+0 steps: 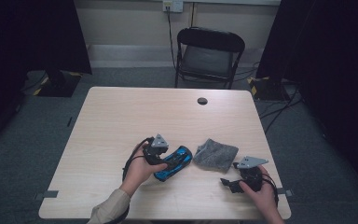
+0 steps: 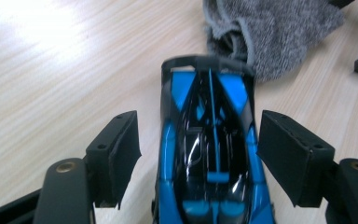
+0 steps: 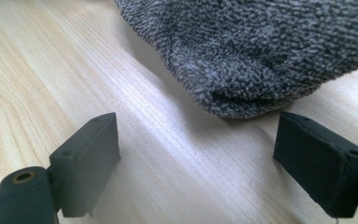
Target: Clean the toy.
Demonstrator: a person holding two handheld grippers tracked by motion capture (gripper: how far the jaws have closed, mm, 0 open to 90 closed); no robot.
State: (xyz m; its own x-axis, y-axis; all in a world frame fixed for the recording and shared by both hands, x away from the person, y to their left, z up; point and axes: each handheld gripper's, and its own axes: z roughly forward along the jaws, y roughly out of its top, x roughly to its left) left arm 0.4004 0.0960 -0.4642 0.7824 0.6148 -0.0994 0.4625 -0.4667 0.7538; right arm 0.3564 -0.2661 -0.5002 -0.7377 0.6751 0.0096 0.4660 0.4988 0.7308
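Straddling the toy car, left claw has bare table leftward.

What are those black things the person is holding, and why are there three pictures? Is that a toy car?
Yes, that is a blue toy car. A person holds a gripper in each hand, like big tweezers. One picture looks down from above the table. The other two come from small cameras riding on each gripper, looking along its two black jaws. The left gripper has the car between its open jaws, with gaps on both sides, so the car is not squeezed. The right gripper is open too, holds nothing, and points at a grey cloth lying beside the car.
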